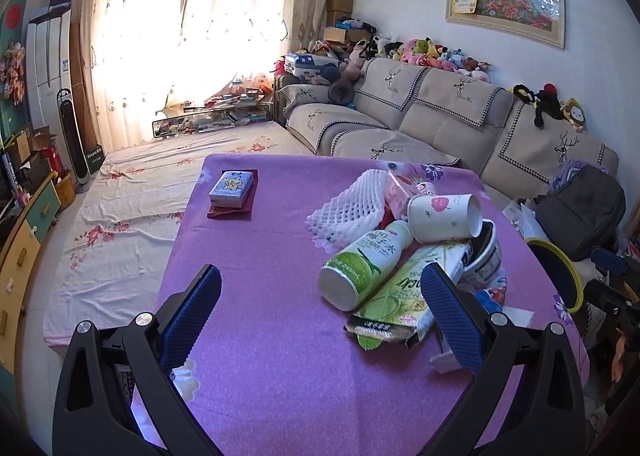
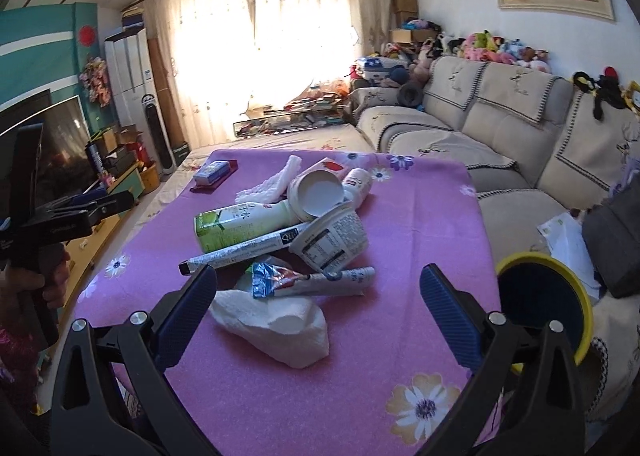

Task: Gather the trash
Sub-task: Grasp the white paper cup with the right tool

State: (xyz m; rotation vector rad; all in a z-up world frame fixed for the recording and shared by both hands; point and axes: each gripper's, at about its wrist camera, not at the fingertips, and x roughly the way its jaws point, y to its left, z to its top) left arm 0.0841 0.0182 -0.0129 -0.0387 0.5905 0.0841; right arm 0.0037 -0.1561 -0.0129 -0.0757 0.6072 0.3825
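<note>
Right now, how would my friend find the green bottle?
Look at the purple table by the sofa, then at the trash pile on it. The bottle lies on its side at the pile's left edge; only it has a green leafy label and a white round bottom.

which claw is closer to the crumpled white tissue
Right. The right claw is open just above the crumpled white tissue. The left claw is open over the green bottle, farther away.

A purple flowered tablecloth (image 2: 420, 216) is covering the table, bearing a trash pile (image 2: 288, 224), a crumpled tissue (image 2: 276, 326) and a small box (image 1: 231, 187).
</note>
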